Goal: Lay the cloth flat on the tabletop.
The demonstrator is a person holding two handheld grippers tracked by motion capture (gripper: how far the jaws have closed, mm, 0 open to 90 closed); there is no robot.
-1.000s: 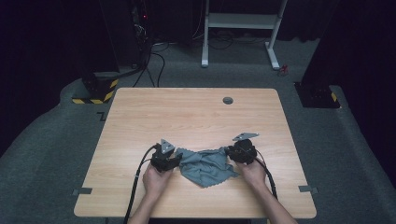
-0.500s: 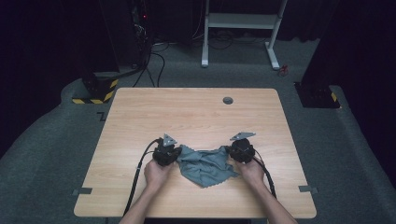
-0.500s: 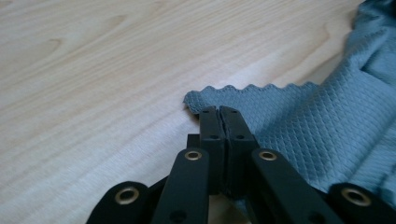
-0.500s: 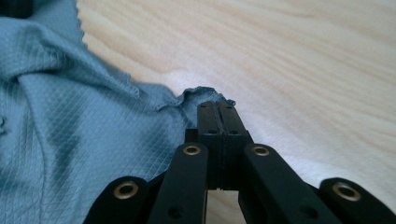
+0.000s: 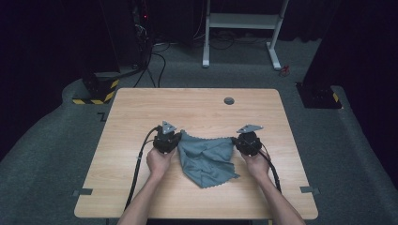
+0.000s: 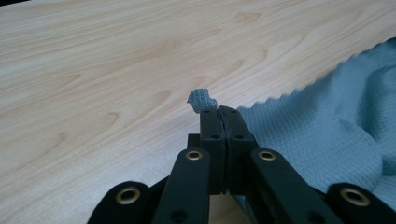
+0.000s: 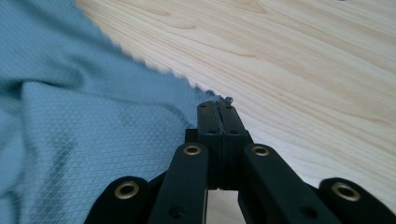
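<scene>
Both grippers are clamped on the cloth, one corner each. L gripper has its jaws pinched tight on the cloth's far-left corner; in the left gripper view a small tuft of fabric pokes out past the closed tips, w/ the rest of the cloth spreading off to the right of the jaws. R gripper likewise pinches the far-right corner: in the right gripper view the scalloped edge runs right into the shut tips and the fabric fills the area to the left.

Earlier frames are given, so: both sets of jaws have just been closing, and the cloth is between them in each case.

Cloth lies on the table, near the person's side, roughly centred between the hands. The held edge spans L to R between the grippers, still slack and sagging in the middle; the body of the cloth trails back toward the person, bunched, w/ a loose corner pointing near-right.

Key relation for the next move, as I judge it: the cloth sits between the grippers, its held edge running hand to hand, neither hand nearer. So pulling apart sideways should tension that edge; lifting should let the rest hang below. Risk: L grip is shallow, just at the corner tip, could slip.
</scene>
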